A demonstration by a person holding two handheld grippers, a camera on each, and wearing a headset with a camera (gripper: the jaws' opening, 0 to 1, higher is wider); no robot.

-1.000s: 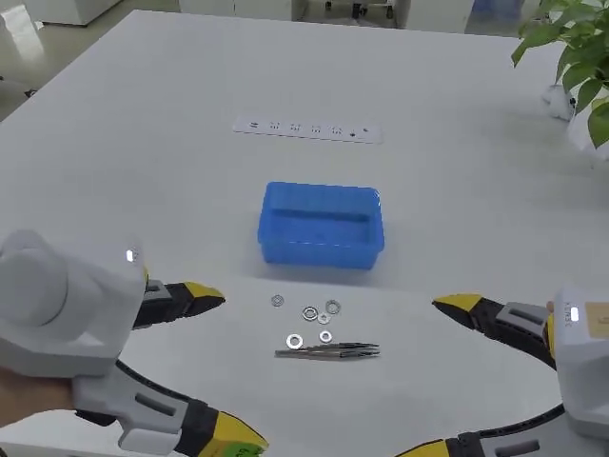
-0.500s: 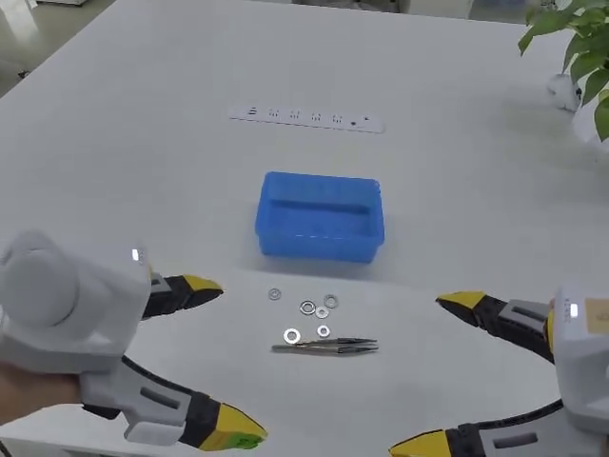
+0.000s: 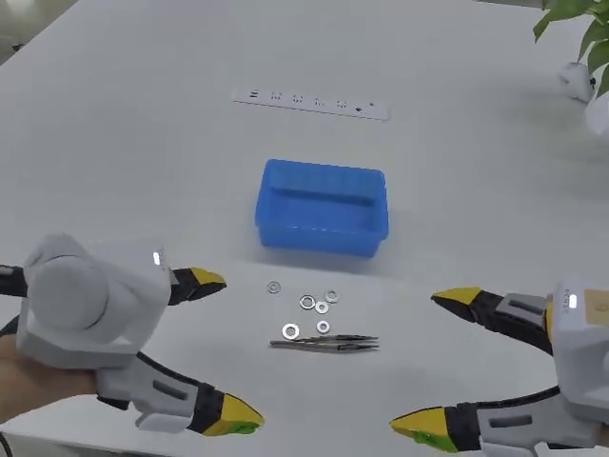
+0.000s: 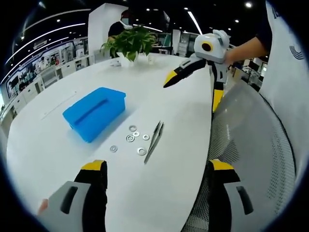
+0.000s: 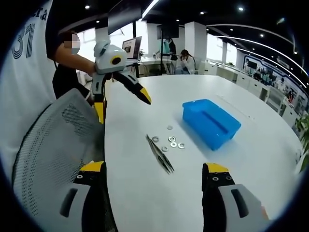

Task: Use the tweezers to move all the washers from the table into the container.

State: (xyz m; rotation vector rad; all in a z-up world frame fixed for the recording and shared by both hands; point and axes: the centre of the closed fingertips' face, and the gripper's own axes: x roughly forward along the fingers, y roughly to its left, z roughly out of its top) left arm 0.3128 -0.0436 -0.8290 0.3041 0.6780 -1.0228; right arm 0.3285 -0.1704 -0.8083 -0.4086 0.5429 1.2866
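Observation:
Several small metal washers [image 3: 306,303] lie loose on the white table [image 3: 143,143], just in front of the blue container [image 3: 322,208]. Slim metal tweezers [image 3: 324,344] lie flat on the near side of the washers. My left gripper [image 3: 231,348] is open to their left and my right gripper [image 3: 423,362] is open to their right, both empty. In the left gripper view, washers [image 4: 130,137], tweezers [image 4: 154,140] and container [image 4: 94,112] lie beyond my open gripper [image 4: 157,166]. The right gripper view has the washers [image 5: 172,141], tweezers [image 5: 160,154] and container [image 5: 211,123] ahead of its open gripper [image 5: 152,169].
A white power strip [image 3: 309,102] lies behind the container. A potted plant [image 3: 576,81] stands at the far right. A mesh chair [image 5: 58,135] is at the table's near edge. A person sits at a far desk.
The head camera has shifted a little, so the whole picture moved. Washers, tweezers and container lie where they were. Both grippers stay open and nearly still.

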